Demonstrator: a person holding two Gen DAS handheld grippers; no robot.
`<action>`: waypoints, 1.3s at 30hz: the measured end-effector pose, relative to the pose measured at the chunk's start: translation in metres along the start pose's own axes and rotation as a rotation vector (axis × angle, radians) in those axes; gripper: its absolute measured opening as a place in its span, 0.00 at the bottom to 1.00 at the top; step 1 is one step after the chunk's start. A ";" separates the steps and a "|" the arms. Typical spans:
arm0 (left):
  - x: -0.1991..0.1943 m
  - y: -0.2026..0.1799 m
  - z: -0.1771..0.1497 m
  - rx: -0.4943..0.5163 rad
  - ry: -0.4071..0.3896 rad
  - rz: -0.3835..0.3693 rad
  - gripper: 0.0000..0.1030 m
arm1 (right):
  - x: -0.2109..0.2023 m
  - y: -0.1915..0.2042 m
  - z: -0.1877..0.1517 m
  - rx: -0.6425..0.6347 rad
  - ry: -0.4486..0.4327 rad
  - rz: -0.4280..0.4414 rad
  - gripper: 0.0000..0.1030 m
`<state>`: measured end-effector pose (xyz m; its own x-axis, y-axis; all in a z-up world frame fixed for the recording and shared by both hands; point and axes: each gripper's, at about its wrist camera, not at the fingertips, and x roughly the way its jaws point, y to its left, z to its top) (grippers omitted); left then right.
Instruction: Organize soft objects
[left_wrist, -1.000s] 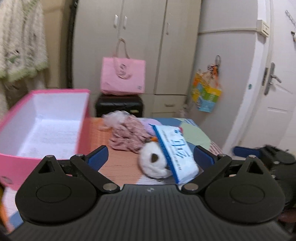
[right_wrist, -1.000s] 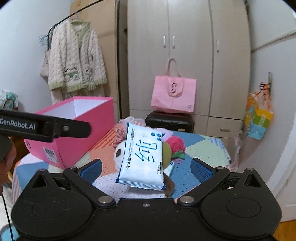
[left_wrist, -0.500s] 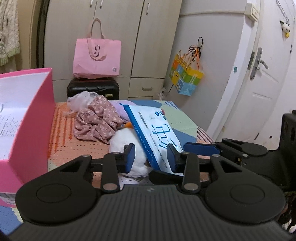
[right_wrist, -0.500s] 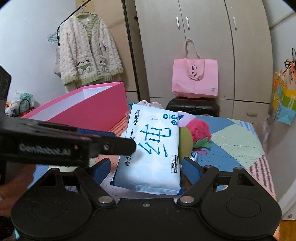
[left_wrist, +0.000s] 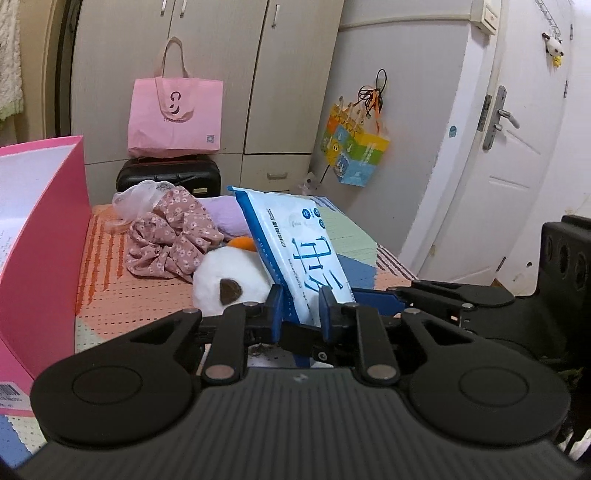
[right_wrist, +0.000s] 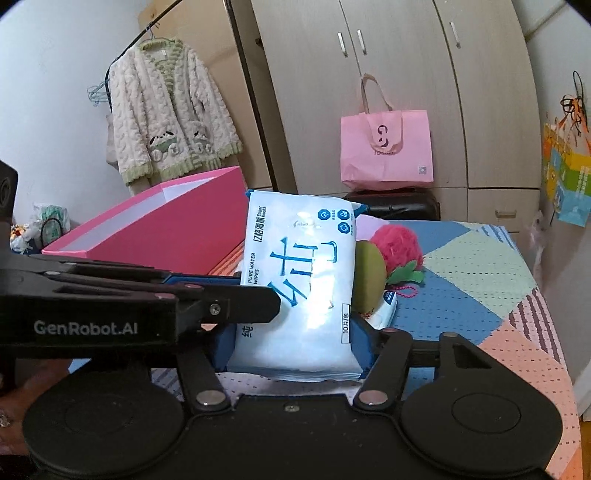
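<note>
A blue-and-white wipes pack (left_wrist: 295, 243) leans upright against a white plush toy (left_wrist: 229, 280) on the patchwork bed. My left gripper (left_wrist: 301, 314) is shut on the pack's near lower edge, thin between its blue pads. In the right wrist view the same pack (right_wrist: 299, 280) stands between the fingers of my right gripper (right_wrist: 291, 347). Its jaws are closing and both pads touch the pack's sides. The left gripper (right_wrist: 258, 302) reaches in from the left onto the pack's edge. A floral cloth (left_wrist: 173, 232) lies behind the plush.
An open pink box (right_wrist: 166, 229) stands on the bed's left side. A red pompom (right_wrist: 397, 247) and a green soft piece (right_wrist: 367, 275) lie right of the pack. Behind the bed are a black case (left_wrist: 168, 177), a pink tote (left_wrist: 175, 114) and wardrobes.
Both grippers came forward and down to the wipes pack. The left jaws went from wide open to shut on its edge. The right jaws narrowed until they met its sides.
</note>
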<state>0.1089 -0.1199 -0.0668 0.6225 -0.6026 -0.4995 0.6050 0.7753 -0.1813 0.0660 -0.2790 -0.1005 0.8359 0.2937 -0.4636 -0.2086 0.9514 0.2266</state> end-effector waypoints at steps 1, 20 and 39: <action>0.000 -0.001 0.000 -0.001 0.003 0.001 0.18 | -0.001 0.001 0.000 -0.004 0.003 -0.006 0.64; -0.057 -0.010 -0.008 -0.008 0.042 0.039 0.22 | -0.037 0.060 0.002 -0.120 0.044 -0.034 0.63; -0.154 0.028 -0.001 -0.048 0.159 0.090 0.22 | -0.052 0.158 0.023 -0.218 0.165 0.085 0.63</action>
<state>0.0289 -0.0050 0.0042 0.5843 -0.4961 -0.6422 0.5238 0.8350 -0.1685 0.0010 -0.1461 -0.0208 0.7204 0.3670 -0.5885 -0.3936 0.9150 0.0888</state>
